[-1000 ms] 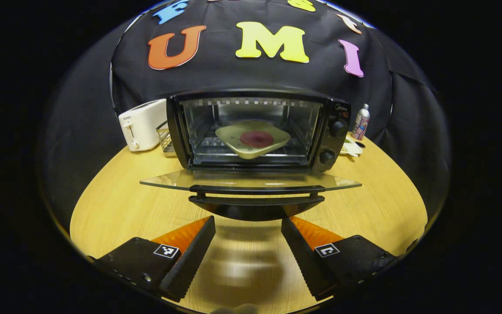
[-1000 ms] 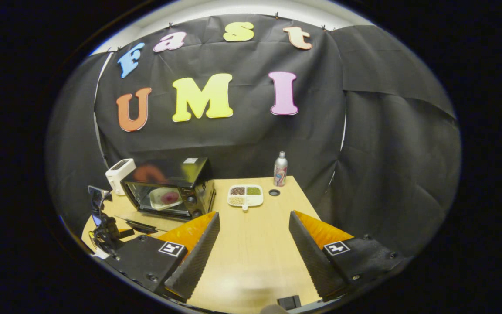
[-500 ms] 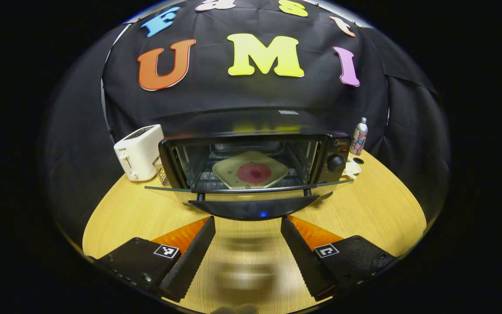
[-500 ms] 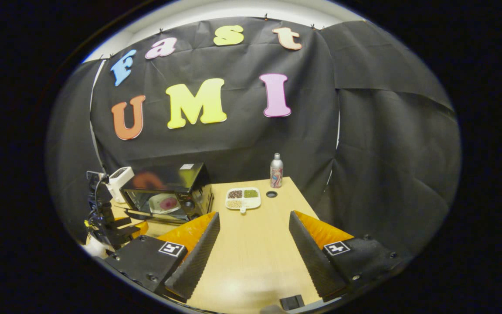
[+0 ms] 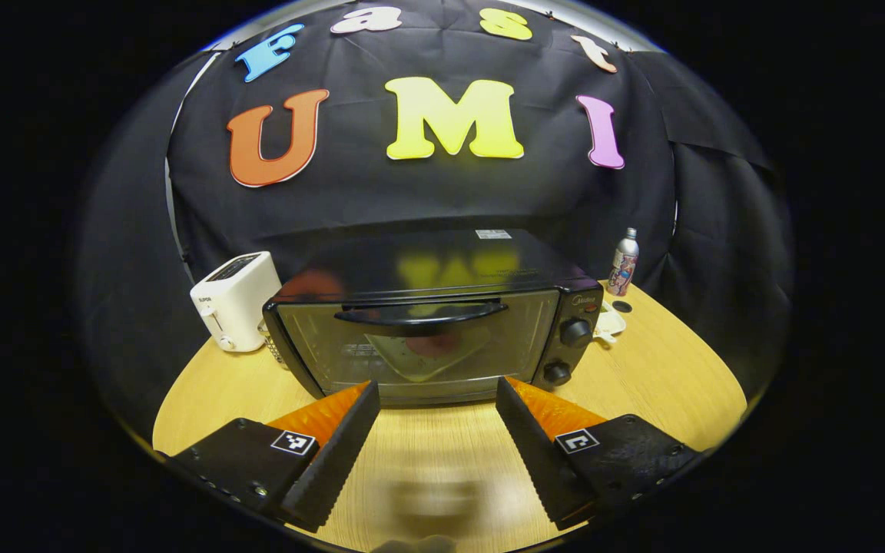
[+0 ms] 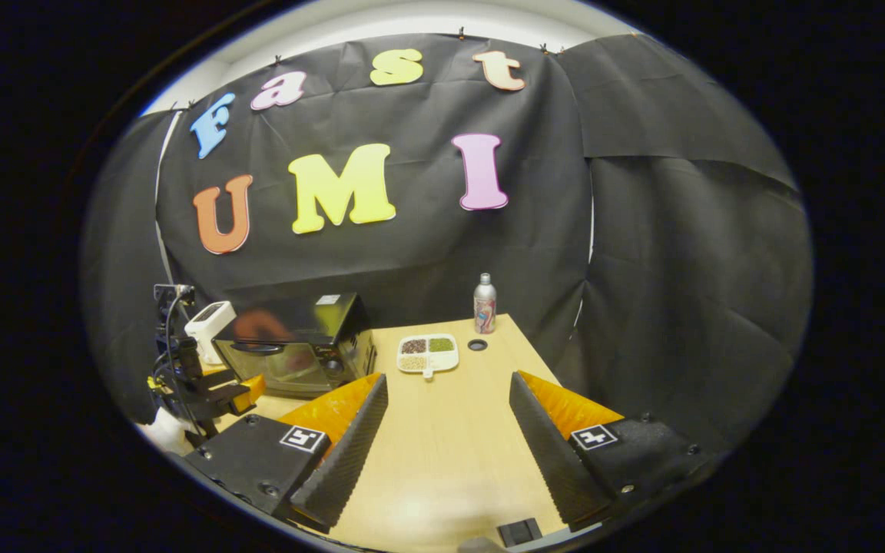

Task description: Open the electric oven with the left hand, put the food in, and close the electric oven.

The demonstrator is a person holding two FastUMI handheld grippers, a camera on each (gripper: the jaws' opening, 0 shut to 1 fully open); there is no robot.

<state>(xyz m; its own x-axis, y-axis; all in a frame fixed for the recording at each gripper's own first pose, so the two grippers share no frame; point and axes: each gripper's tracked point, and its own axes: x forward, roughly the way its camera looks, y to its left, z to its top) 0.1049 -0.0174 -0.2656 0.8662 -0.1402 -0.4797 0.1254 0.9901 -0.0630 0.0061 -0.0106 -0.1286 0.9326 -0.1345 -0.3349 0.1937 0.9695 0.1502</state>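
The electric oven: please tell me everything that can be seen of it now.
The electric oven is a black box that looks like metal, with a glass door and a curved black handle across the door's top. The door is closed. Two round knobs sit one above the other on its right side. Through the glass, a pale plate with something red shows. It stands upright on the wooden table, beside a white toaster.
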